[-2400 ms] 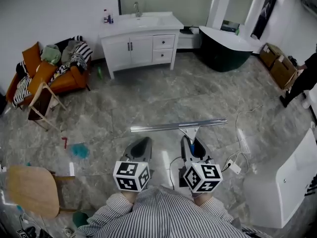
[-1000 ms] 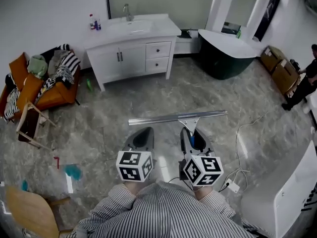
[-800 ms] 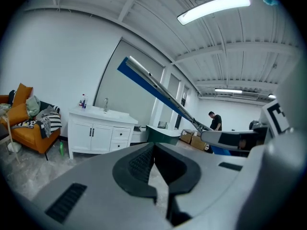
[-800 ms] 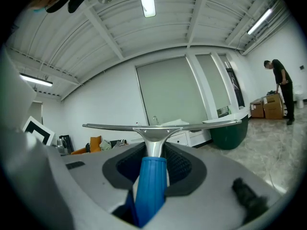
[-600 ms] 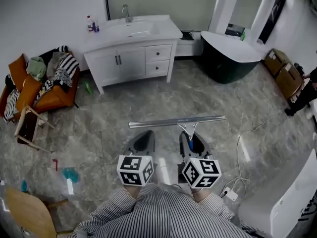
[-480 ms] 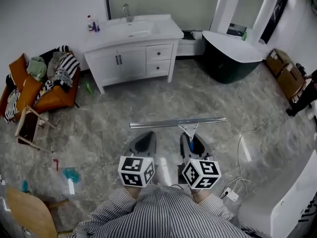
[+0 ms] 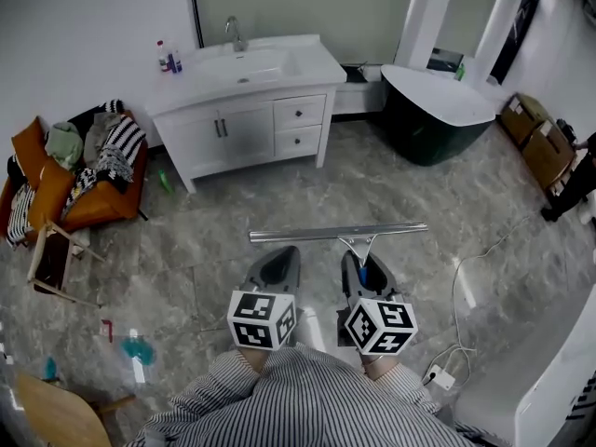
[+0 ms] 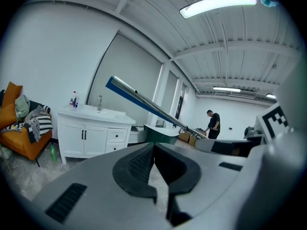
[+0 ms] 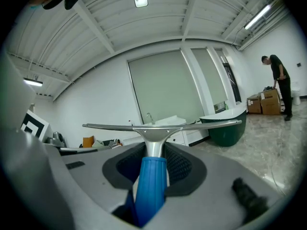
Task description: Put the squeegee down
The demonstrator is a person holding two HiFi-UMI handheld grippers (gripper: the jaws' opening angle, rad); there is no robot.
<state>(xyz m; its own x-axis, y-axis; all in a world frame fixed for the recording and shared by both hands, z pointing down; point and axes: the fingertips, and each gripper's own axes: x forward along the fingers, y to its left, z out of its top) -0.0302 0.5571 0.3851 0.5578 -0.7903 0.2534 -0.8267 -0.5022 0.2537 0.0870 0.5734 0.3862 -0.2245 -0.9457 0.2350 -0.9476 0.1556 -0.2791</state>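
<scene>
In the head view the squeegee [image 7: 335, 233] is held level above the marble floor, its long metal blade lying left to right ahead of both grippers. My right gripper [image 7: 358, 257] is shut on the squeegee's blue handle [image 9: 151, 181], and the metal blade [image 9: 163, 126] spans the right gripper view. To its left my left gripper [image 7: 282, 252] is shut with nothing in it. In the left gripper view its tips [image 8: 153, 145] meet, and the blue-edged blade [image 8: 144, 102] crosses above them.
A white vanity with a sink [image 7: 244, 91] stands ahead, with a dark green bathtub [image 7: 436, 101] to its right. An orange sofa piled with clothes [image 7: 74, 170] and a wooden chair [image 7: 51, 254] are on the left. A cable and power strip [image 7: 442, 377] lie at lower right, where a person [image 7: 577, 175] stands near cardboard boxes [image 7: 531, 128].
The vanity, bathtub and sofa have slid closer and lower in the head view. Both grippers keep the same pose, and the squeegee stays in the right one.
</scene>
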